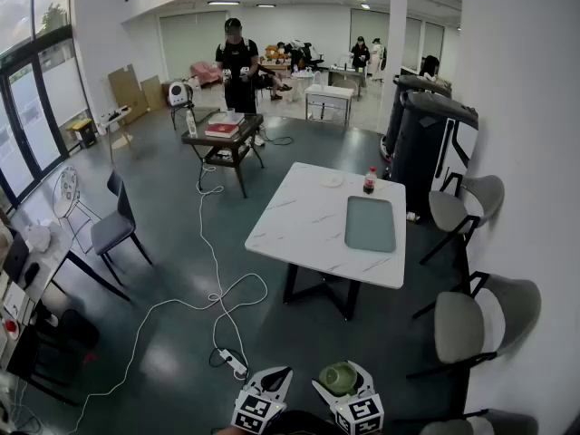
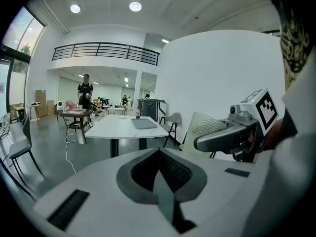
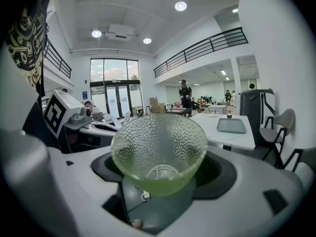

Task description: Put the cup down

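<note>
A green dimpled glass cup (image 3: 159, 152) sits upright between the jaws of my right gripper (image 3: 159, 174), which is shut on it. In the head view the cup (image 1: 337, 379) and right gripper (image 1: 341, 381) are at the bottom edge, above the floor and well short of the white marble table (image 1: 299, 229). My left gripper (image 1: 270, 383) hangs just left of it. In the left gripper view its dark pads (image 2: 170, 169) meet with nothing between them, and the cup (image 2: 207, 126) shows to the right.
The table carries a grey tray (image 1: 370, 223), a dark bottle (image 1: 369, 181) and a small plate (image 1: 332, 179). Grey chairs (image 1: 471, 320) stand on its right. A white cable with a power strip (image 1: 234, 362) runs over the floor. A person (image 1: 237, 62) stands by a far low table.
</note>
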Demonstrator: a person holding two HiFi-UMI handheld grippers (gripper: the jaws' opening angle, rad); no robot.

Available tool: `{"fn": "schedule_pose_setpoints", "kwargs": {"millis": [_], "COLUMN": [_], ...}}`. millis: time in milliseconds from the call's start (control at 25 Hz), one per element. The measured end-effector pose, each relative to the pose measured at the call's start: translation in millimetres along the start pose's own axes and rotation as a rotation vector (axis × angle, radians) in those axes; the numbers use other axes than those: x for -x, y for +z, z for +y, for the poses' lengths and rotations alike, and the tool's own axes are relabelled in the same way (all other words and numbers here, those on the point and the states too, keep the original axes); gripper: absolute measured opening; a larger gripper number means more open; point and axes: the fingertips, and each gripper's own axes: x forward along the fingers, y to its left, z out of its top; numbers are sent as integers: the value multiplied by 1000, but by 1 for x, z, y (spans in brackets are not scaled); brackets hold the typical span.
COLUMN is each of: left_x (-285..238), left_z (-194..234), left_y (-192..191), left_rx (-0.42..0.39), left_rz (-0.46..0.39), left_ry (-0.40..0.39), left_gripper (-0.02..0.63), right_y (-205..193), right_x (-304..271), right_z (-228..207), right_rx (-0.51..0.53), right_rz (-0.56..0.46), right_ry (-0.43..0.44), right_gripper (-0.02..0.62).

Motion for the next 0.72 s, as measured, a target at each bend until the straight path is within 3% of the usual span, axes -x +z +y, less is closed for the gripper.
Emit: {"fn": "schedule_pose_setpoints", "kwargs": {"millis": [720], "left_x": [22], "left_z": [18], "left_y": [-7], "left_rx": [16], "left_rz": [-23], "left_ry": [23], "left_gripper": [-6], "right_y": [-4], "right_x": [0], "right_z": [25], "right_rx": [-19], "right_rz": [3], "right_ry": [-26], "right_gripper": [388]}}
